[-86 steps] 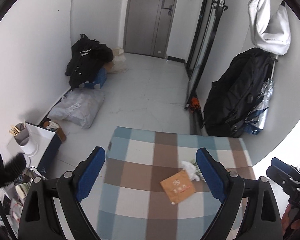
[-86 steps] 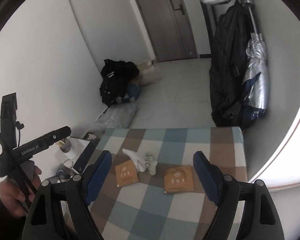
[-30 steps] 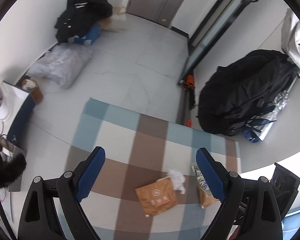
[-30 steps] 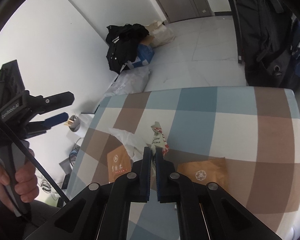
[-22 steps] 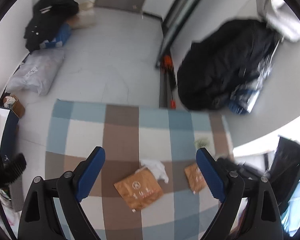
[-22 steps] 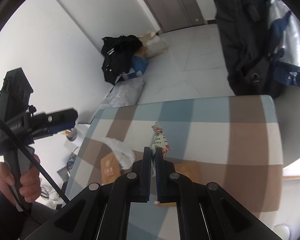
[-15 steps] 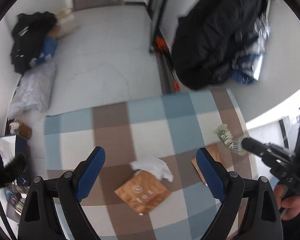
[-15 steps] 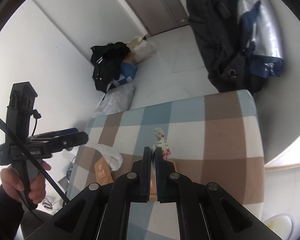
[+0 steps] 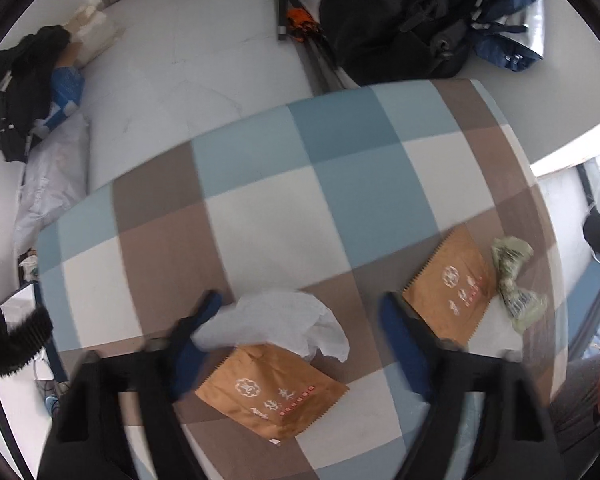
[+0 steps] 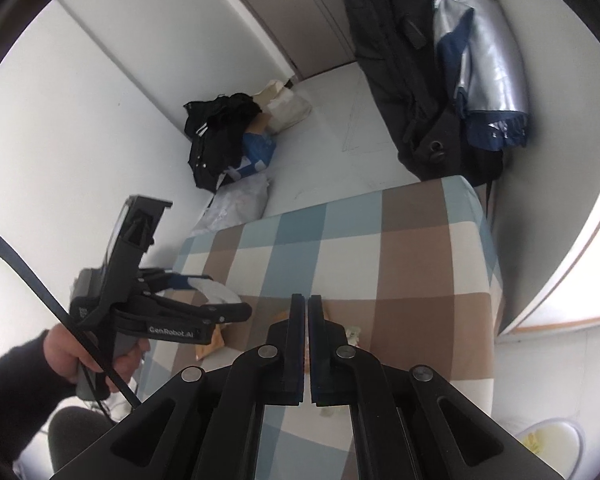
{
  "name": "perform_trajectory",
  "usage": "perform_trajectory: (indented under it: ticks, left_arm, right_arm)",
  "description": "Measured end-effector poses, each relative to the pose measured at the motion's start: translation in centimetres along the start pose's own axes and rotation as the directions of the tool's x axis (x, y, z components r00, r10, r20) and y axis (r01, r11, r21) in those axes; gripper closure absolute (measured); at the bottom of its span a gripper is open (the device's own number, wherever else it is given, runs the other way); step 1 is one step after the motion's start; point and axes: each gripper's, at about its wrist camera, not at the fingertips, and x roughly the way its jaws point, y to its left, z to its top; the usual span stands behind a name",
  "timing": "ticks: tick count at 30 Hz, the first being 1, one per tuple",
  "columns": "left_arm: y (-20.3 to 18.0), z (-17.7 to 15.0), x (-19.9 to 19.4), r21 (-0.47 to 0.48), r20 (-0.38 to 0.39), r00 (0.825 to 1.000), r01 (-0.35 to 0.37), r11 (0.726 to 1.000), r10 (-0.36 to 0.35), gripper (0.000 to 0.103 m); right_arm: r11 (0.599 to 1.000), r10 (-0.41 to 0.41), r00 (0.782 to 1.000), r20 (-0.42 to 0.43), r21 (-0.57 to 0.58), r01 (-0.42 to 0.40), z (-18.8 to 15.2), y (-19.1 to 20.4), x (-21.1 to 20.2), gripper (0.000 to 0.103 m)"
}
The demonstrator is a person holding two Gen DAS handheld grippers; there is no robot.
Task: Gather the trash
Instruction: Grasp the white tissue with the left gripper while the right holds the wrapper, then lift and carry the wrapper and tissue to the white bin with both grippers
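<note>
— How far along are we?
— Hardly begun. Our left gripper (image 9: 300, 320) is closing around the white tissue (image 9: 284, 322) on the checked tablecloth (image 9: 320, 192); two brown packets (image 9: 274, 394) and the green wrapper (image 9: 514, 280) remain.
— The right gripper (image 10: 304, 308)?
— Shut, apparently empty.

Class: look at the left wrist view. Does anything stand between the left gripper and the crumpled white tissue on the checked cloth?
Nothing visible does. The left gripper is closing around the white tissue, which already lies between its fingers.

Soft, even daylight – fisheye bending at dark rims – motion blur smears the left wrist view.
</note>
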Motion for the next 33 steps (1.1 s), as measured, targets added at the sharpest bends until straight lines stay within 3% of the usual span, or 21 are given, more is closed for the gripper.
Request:
perform_trajectory:
  ticks: [1, 6, 11, 17, 19, 22, 27, 31, 33]
  left_arm:
    - [0.0, 0.0, -0.2, 0.016, 0.004, 1.000, -0.015, 1.000, 0.014, 0.047]
    - [-1.8, -0.4, -0.3, 0.107, -0.004, 0.998, -0.067, 0.992, 0.068, 0.079]
    - [-1.5, -0.8, -0.9, 0.096, 0.019, 0.997, -0.071, 0.993, 0.069, 0.090]
    - [-0.3, -1.0, -4.2, -0.009, 0.151, 0.989, 0.002, 1.000, -0.001, 0.091]
    - [-0.1, -0.8, -5.2, -0.056, 0.201, 0.979, 0.052, 0.997, -0.040, 0.091]
    - [0.7, -0.4, -6.8, -0.127, 0.274, 0.957, 0.137, 0.982, -0.098, 0.091]
    - [0.5, -2.0, -9.3, -0.148, 0.372, 0.910, 0.254, 0.956, -0.184, 0.091]
    - [0.9, -3.4, -10.1, -0.158, 0.405, 0.889, 0.296, 0.942, -0.212, 0.091]
    - [0.8, -4.1, -10.4, -0.165, 0.413, 0.888, 0.293, 0.942, -0.204, 0.091]
  right_arm:
    - [1.000, -0.005, 1.000, -0.004, 0.009, 0.005, 0.1, -0.2, 0.1, 0.099]
    - [1.000, -0.010, 0.999, -0.031, 0.028, 0.011, 0.1, -0.5, 0.6, 0.099]
    - [0.999, -0.017, 0.999, -0.033, 0.027, 0.018, 0.2, -0.4, 0.8, 0.099]
    - [0.998, -0.037, 0.999, -0.035, 0.046, 0.039, 0.3, -0.9, 0.6, 0.098]
    - [0.997, -0.054, 0.998, -0.042, 0.056, 0.056, 0.1, -1.2, 0.7, 0.091]
    - [0.994, -0.073, 0.995, -0.065, 0.078, 0.078, -0.3, -1.6, 1.3, 0.083]
    - [0.993, -0.099, 0.988, -0.119, 0.050, 0.106, -1.3, -1.4, 2.6, 0.071]
    - [0.986, -0.168, 0.971, -0.171, -0.007, 0.169, -2.3, -0.8, 4.2, 0.070]
    - [0.983, -0.185, 0.964, -0.193, -0.031, 0.182, -2.8, -0.4, 4.7, 0.070]
